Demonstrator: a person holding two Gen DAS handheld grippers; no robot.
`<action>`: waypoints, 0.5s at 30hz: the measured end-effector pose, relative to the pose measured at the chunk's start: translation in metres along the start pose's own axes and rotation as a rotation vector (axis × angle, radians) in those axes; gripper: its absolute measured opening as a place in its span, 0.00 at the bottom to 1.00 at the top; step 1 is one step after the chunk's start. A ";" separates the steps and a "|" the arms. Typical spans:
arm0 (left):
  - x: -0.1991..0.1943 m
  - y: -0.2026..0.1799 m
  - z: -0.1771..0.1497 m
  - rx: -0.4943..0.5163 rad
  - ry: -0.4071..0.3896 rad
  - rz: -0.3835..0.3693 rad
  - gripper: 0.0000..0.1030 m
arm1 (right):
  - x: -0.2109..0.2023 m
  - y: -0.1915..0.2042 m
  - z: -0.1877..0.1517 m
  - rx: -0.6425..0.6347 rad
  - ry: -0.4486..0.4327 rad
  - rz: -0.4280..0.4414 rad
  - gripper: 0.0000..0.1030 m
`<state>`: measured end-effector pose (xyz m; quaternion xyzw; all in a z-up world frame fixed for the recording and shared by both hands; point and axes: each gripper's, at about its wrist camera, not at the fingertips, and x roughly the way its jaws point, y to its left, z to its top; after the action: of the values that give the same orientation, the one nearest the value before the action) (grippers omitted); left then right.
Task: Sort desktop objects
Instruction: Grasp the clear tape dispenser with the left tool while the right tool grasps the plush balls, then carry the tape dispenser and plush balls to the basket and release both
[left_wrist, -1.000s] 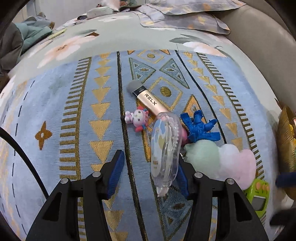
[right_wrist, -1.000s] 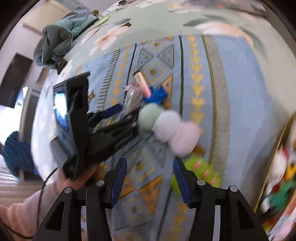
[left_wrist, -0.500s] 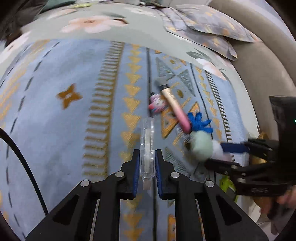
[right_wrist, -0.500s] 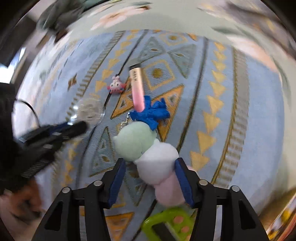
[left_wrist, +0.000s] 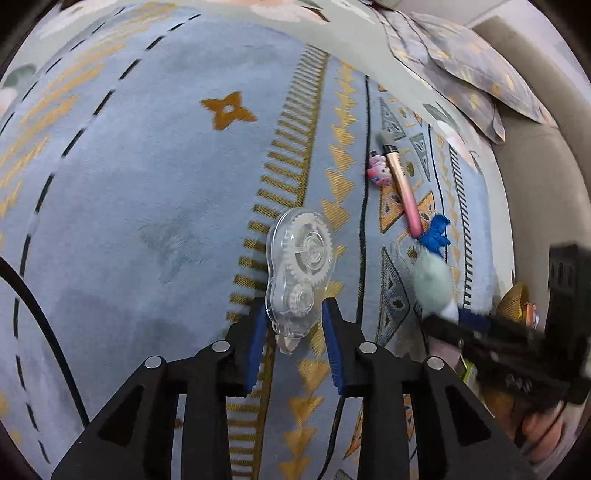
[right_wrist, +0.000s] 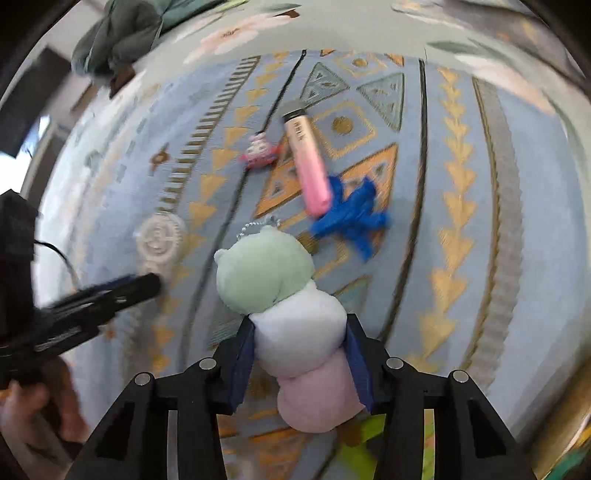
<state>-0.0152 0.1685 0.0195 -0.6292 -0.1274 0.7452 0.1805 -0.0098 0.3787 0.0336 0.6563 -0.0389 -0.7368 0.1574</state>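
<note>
Reading labels first: the only writing around is on the gold-to-pink vape pen (right_wrist: 306, 157), upper middle of the right wrist view, and it's too smeared here to spell out. It lies slanted on the blue patterned rug (left_wrist: 147, 206), its pink end touching a blue splat-shaped toy (right_wrist: 354, 216), with a small pink figurine (right_wrist: 260, 151) just beside its gold end.

No proper container visible. At the bottom edge of the right wrist view something lime green (right_wrist: 354, 443) pokes out from under the plush; can't tell what it is.

Left gripper (left_wrist: 293, 325), bottom centre of its own view: the jaws have just been opening a little, and the clear correction tape dispenser (left_wrist: 299, 271) sits between the blue pads, white gears facing the camera. It fills the gap and the pads look to be on its sides, so it seems held.

Right gripper (right_wrist: 301, 354): the jaws have just been closing, and the pads press the white middle ball of the three-ball plush keychain (right_wrist: 291, 321), green head pointing up-frame, pink ball at the bottom, bead chain on the rug.
</note>
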 end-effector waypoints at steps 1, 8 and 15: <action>-0.001 0.000 0.000 0.007 -0.004 0.012 0.27 | 0.000 0.001 -0.007 0.015 0.001 0.005 0.44; 0.001 -0.009 0.008 0.095 -0.039 0.088 0.29 | 0.013 0.006 -0.033 0.128 0.044 -0.020 0.46; -0.019 -0.006 0.005 0.102 -0.118 0.130 0.33 | 0.012 -0.006 -0.032 0.167 0.074 0.018 0.46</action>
<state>-0.0169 0.1657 0.0401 -0.5812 -0.0585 0.7966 0.1557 0.0193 0.3855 0.0163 0.6936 -0.1001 -0.7048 0.1101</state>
